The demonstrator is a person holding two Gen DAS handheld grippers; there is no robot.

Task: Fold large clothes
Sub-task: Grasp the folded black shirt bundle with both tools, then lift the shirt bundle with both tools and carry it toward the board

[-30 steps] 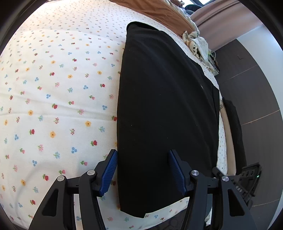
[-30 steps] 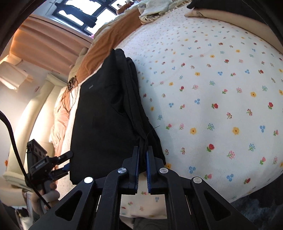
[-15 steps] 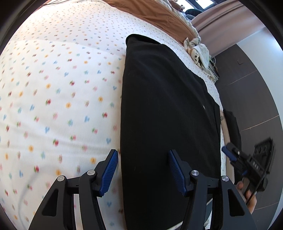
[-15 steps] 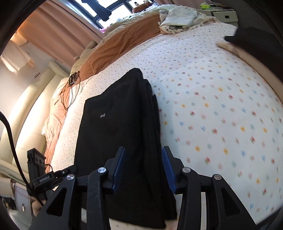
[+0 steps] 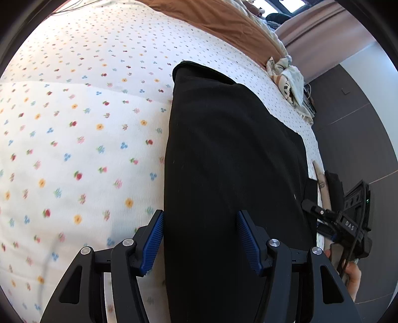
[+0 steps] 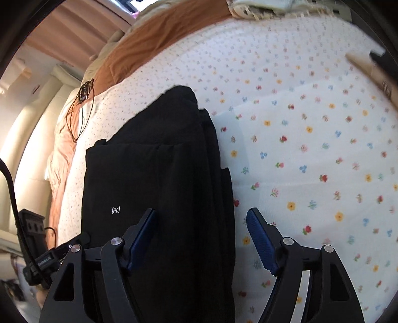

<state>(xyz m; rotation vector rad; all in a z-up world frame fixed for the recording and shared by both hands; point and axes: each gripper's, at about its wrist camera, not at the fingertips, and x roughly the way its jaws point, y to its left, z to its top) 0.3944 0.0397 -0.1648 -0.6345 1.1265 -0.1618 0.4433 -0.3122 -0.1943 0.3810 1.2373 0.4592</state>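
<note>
A long black garment (image 5: 223, 161) lies folded lengthwise on the flowered bedsheet (image 5: 74, 149). My left gripper (image 5: 199, 216) hovers open over its near end, with the cloth's left edge under the left pad and nothing pinched. In the right wrist view the same garment (image 6: 154, 174) shows a small white logo and stacked layers along its right edge. My right gripper (image 6: 201, 212) hangs above that edge with its jaws opening; the cloth lies below them and the pads do not press it. Each gripper shows in the other's view: right gripper (image 5: 321, 213), left gripper (image 6: 44, 261).
A brown blanket (image 5: 223, 22) and a crumpled pale cloth (image 5: 288, 79) lie at the bed's far end. A black cable (image 6: 82, 109) rests on the sheet near the cream headboard (image 6: 37, 124). Dark floor (image 5: 360, 139) borders the bed's right side.
The right gripper was shut on the garment's edge, then let go and spread wide. Both grippers slid along the garment. The right gripper and its hand came into the left wrist view.
</note>
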